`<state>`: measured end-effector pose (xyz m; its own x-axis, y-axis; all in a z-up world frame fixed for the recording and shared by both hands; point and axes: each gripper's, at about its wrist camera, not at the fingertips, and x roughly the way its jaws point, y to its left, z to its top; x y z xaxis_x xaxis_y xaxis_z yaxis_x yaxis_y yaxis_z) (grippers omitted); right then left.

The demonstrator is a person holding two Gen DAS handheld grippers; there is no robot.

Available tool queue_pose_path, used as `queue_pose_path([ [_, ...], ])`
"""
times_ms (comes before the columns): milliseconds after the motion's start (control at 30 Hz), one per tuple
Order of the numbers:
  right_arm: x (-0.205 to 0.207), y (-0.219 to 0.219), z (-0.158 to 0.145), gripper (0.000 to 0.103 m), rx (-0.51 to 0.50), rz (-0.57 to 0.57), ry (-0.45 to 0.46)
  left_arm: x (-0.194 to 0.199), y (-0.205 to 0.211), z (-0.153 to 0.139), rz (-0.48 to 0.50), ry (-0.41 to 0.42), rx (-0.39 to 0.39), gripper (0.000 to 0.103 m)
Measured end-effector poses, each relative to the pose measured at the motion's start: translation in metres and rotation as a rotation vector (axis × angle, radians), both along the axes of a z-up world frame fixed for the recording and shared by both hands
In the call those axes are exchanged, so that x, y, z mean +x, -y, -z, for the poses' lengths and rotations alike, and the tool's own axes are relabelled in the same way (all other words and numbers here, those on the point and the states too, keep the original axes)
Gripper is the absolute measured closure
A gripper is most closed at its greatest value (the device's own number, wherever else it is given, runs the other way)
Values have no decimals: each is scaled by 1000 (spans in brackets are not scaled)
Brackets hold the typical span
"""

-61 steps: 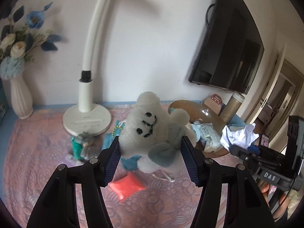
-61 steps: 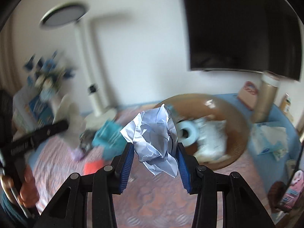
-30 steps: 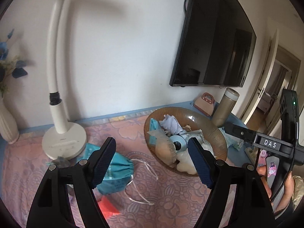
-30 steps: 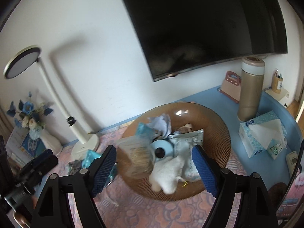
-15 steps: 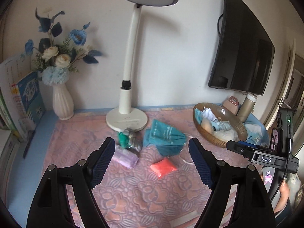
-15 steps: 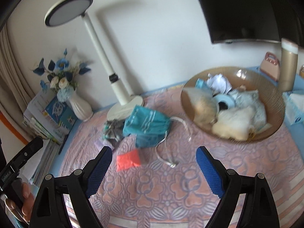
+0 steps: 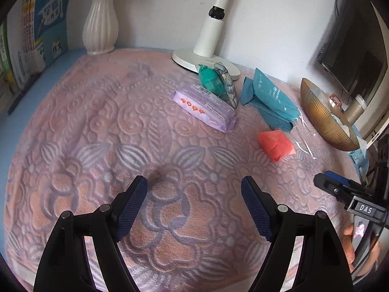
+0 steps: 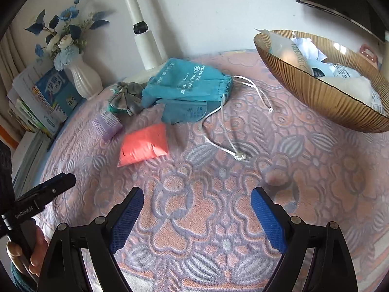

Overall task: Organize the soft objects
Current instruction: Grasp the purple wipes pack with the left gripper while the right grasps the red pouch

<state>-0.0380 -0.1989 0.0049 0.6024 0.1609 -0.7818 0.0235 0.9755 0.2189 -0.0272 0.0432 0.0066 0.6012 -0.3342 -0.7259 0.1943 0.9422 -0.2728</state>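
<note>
On the pink patterned blanket lie a purple tissue pack (image 7: 204,107) (image 8: 108,123), an orange-red soft packet (image 7: 276,143) (image 8: 143,144), a teal drawstring bag (image 7: 269,97) (image 8: 187,85) and a green and grey bundle (image 7: 218,82) (image 8: 126,97). A ribbed amber bowl (image 7: 323,116) (image 8: 323,97) at the right holds several soft items. My left gripper (image 7: 194,185) hovers open and empty over bare blanket, short of the tissue pack. My right gripper (image 8: 197,194) is also open and empty, below the bag's white cord.
A white lamp base (image 7: 206,58), a white vase (image 7: 99,29) and a stack of books (image 7: 43,29) line the back and left. A dark TV (image 7: 352,56) hangs beyond the bowl. A hand (image 8: 36,250) grips the left tool's handle.
Two seconds ago the left gripper held a white plush toy and the right a crumpled paper; both are now empty. Both grippers swung away from the bowl, down toward the blanket.
</note>
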Motion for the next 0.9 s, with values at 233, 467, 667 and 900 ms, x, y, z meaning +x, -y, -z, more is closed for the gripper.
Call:
queue_pose_path([
  [233,2,6,3,14,40,-12,-6,3,-17,5,-14,-20,-117,25],
  [467,2,-7,0,14,-46,-27,-15,4,-18,5,-25,-18,-130,25],
  [667,0,-24,0,14,-151,-40,-6,2,-13,5,-27,-15,-85,25],
  [900,-2,-41,-1,14,-254,-65,-3,1,-7,5,-35,-19,-9,24],
])
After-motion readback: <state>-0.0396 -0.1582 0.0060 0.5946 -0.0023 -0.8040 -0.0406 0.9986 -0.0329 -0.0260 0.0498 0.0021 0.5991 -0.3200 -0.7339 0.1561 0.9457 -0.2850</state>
